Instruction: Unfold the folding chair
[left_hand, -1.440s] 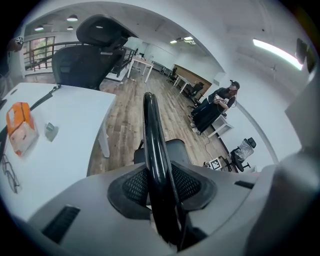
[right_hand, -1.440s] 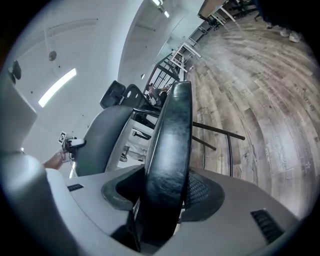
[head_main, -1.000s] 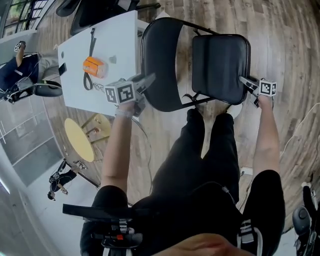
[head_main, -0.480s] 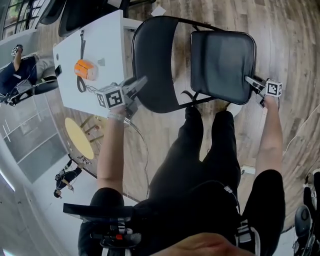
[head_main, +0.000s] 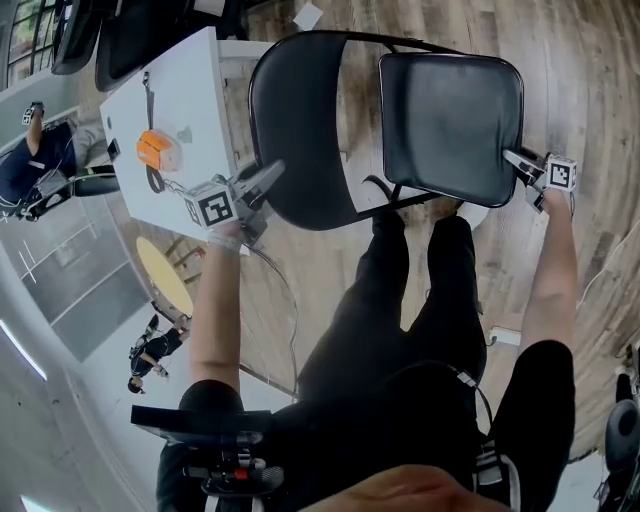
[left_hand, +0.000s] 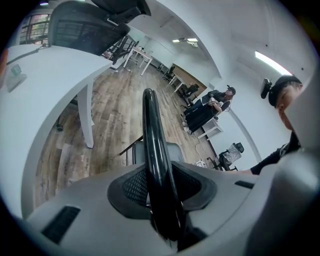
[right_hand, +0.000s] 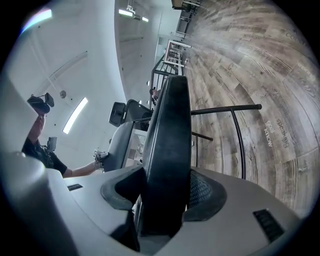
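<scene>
- The left gripper (head_main: 271, 172) is clamped on the side edge of the folding chair's (head_main: 380, 120) backrest (head_main: 300, 120). In the left gripper view the thin glossy black edge (left_hand: 156, 165) runs straight up between the two ribbed pads (left_hand: 132, 186), which press on it from either side.
- The right gripper (head_main: 512, 158) grips the outer edge of the padded seat (head_main: 450, 120). In the right gripper view the thick black seat rim (right_hand: 169, 150) fills the gap between the jaws.
- Each gripper carries a marker cube (head_main: 212, 207) with black-and-white square patterns and no letters.
- The chair stands in front of the person's legs, with the curved backrest to the left of the seat and the seat facing up to the head camera. Black frame tubes (head_main: 405, 200) cross beneath them.
- Left of the backrest is a white table (head_main: 190, 90) holding an orange object (head_main: 155, 150) and a black strap (head_main: 150, 95).
- The wooden floor (right_hand: 260, 75) bears a few printed words (right_hand: 277, 134) beside the frame tube, too warped to read with any certainty.
</scene>
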